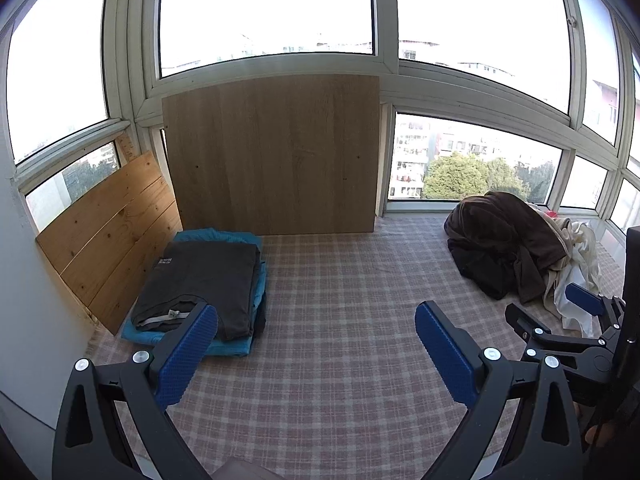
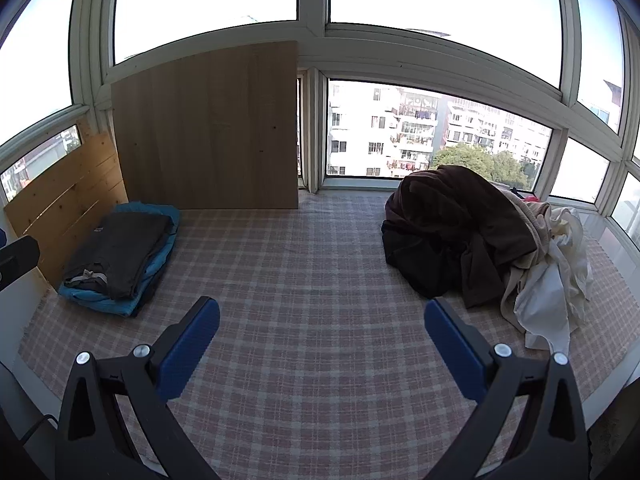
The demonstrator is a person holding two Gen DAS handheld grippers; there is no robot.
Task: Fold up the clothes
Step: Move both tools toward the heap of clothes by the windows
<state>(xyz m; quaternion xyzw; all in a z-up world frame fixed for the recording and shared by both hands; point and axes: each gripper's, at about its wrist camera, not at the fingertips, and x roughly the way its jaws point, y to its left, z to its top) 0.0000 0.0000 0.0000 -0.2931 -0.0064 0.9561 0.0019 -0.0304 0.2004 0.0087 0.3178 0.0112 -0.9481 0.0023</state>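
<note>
A stack of folded clothes, a dark grey shirt [image 1: 204, 280] on blue garments [image 1: 236, 348], lies at the left on the plaid cloth [image 1: 340, 300]; it also shows in the right wrist view [image 2: 120, 252]. A loose pile of unfolded clothes, brown [image 1: 504, 232], black and white [image 1: 576, 280], lies at the right, and shows in the right wrist view [image 2: 460, 216]. My left gripper [image 1: 316, 320] is open and empty above the cloth. My right gripper [image 2: 322, 316] is open and empty; it shows in the left wrist view [image 1: 560, 308] beside the white garment.
A tall wooden board [image 1: 272, 152] and a pine plank panel [image 1: 108, 236] lean against the windows at the back left. Window frames [image 1: 480, 96] surround the surface on the far and right sides. A white wall [image 1: 20, 300] stands at the left.
</note>
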